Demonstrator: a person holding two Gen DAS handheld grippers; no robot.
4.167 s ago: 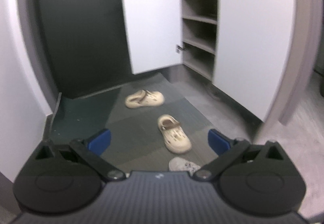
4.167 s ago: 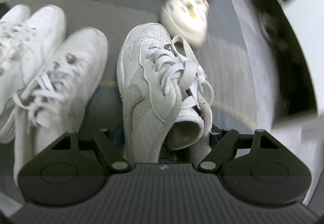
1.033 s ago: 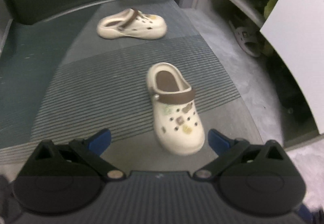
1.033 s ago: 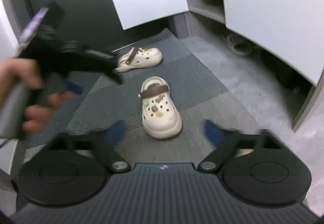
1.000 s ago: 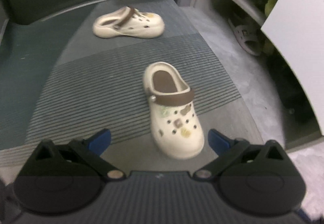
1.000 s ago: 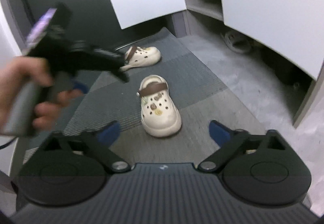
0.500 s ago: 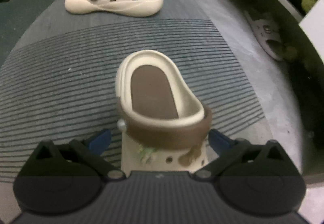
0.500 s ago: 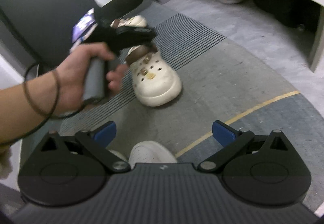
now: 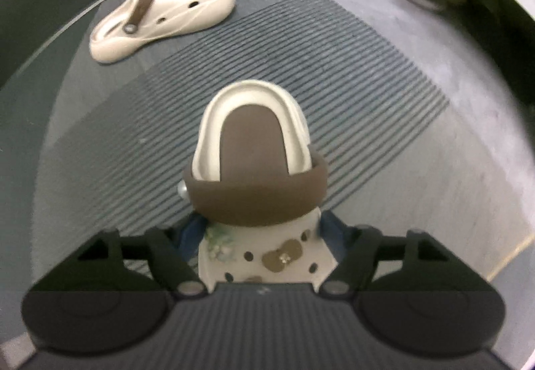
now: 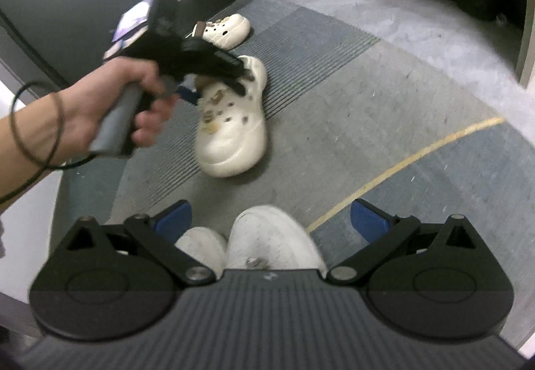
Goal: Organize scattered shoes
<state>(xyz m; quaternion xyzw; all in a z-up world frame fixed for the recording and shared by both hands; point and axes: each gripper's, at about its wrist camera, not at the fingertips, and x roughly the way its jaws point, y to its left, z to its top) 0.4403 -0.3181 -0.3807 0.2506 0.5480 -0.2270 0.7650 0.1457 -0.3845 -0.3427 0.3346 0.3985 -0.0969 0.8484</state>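
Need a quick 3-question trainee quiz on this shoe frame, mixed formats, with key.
1. True or false: the right gripper is clamped on a white sneaker.
2. Which shoe sits between the fingers of the left gripper? A) the nearer cream clog B) the farther cream clog C) a grey sandal
3. How many cream clogs are on the striped mat?

Key:
1. False. Its fingers stand wide apart, with the sneaker toes below them.
2. A. The left fingers have just been closing, and their pads sit against the clog's sides.
3. Two: the nearer one and the farther clog.
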